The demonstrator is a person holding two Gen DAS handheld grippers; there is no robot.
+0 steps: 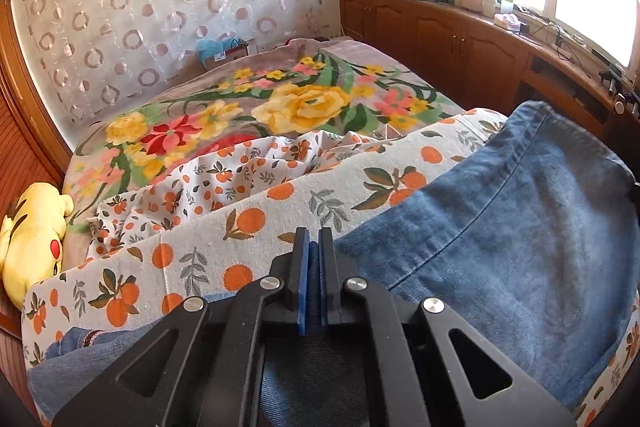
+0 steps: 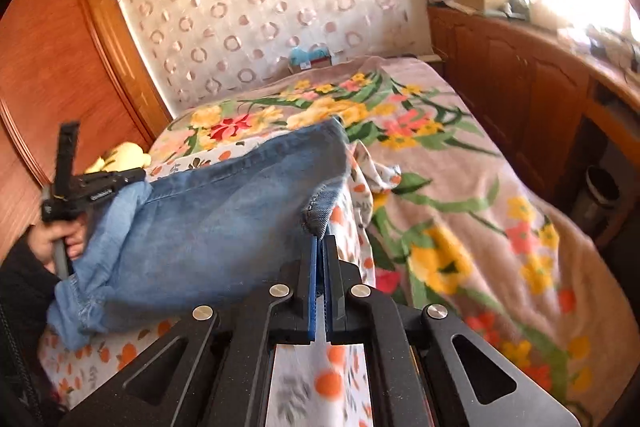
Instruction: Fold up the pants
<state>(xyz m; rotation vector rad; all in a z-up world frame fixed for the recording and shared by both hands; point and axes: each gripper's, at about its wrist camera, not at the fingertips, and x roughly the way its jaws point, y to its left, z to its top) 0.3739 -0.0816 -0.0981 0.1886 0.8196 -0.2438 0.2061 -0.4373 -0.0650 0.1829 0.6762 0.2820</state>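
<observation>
At the far left of the left wrist view, a yellow plush toy [image 1: 34, 239] is being propped against the wooden bed frame. Beside it, an orange-print sheet [image 1: 256, 211] is being spread across the near part of the bed, bunched into folds along its far edge, with a floral blanket [image 1: 304, 99] lying beyond it. In the middle foreground, the left gripper [image 1: 314, 247] is being held with its jaws pressed together on dark denim, a fold of the blue pants [image 1: 520, 211] being pinched between the blue pads. The pants are being draped to the right over the orange-print sheet, a stitched seam running across them. Further right, a wooden cabinet [image 1: 460, 43] cluttered with small items is being lit from the window.

In the right wrist view, a hand [image 2: 74, 239] is being wrapped round the left gripper's handle at the left edge, where one end of the pants is being gathered. The denim is being stretched across to the centre, where its hem corner is being clamped in the closed jaws of the right gripper [image 2: 320, 243]. The floral blanket is lying to the right.
</observation>
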